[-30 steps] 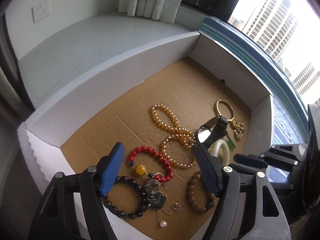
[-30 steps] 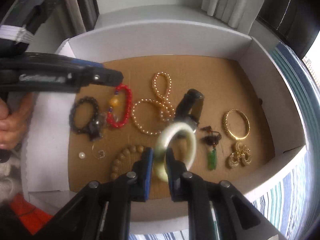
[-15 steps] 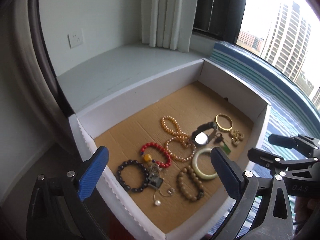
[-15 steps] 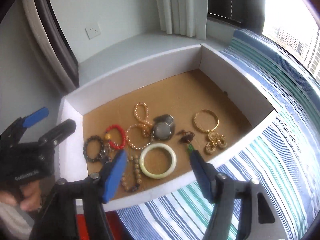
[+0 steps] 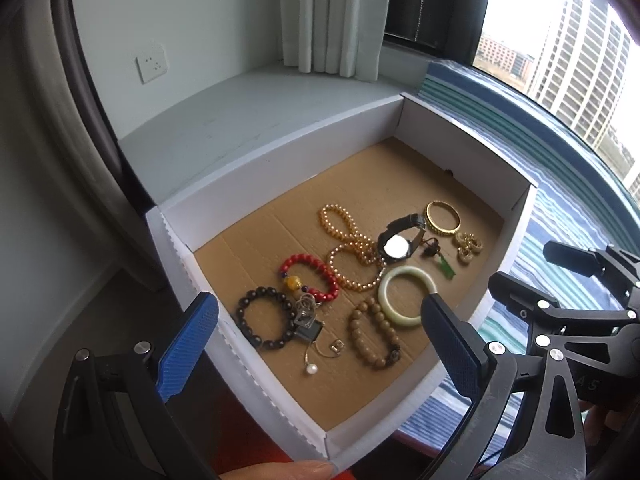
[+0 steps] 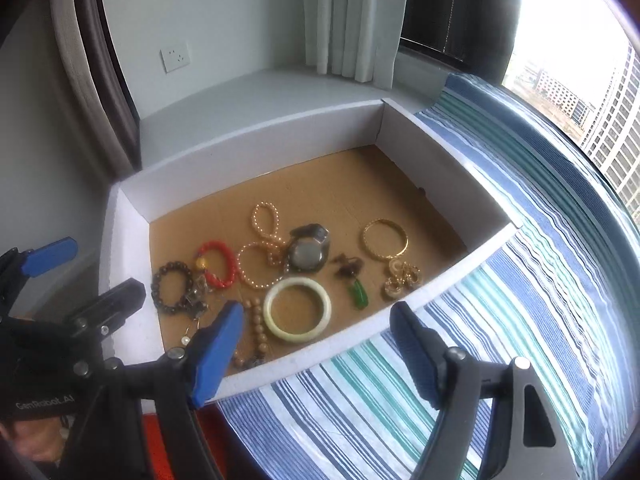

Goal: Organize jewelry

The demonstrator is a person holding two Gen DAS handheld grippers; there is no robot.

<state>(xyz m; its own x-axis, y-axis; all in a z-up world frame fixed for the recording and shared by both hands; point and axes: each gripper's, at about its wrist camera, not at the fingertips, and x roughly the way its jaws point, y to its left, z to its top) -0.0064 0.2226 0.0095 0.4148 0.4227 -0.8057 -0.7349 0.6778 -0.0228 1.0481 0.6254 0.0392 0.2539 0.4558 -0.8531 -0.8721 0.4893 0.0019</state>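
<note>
The left wrist view is filled mostly by a shallow white cardboard box with a brown corrugated floor (image 5: 280,168), which is set on a blue, green and white striped cloth (image 5: 568,216). All jewelry is seen on the floor of this box, toward its near edge. The left gripper (image 5: 316,340) is held above the near left wall of the box, its blue pads set wide apart with nothing between them. The right gripper (image 6: 316,356) is held above the near wall of the box, also spread wide and empty; its jaws have just been opening. The pale green smooth jade bangle (image 6: 298,310) is laid flat on the box floor, close to the near wall, free of both grippers. Just left of the bangle a brown wooden bead bracelet (image 5: 374,334) is found, and further left a black bead bracelet (image 5: 264,322). Behind these a red bead bracelet with one yellow bead (image 5: 310,276) and a long strand of golden pearls (image 5: 350,252) are placed. A dark wristwatch (image 5: 398,242) is touching the strand. Toward the right wall a thin gold bangle (image 5: 442,218), a small green pendant (image 5: 446,268) and gold earrings (image 5: 468,246) are seen. A single white pearl (image 5: 311,369) is lying nearest to the front left wall.
</note>
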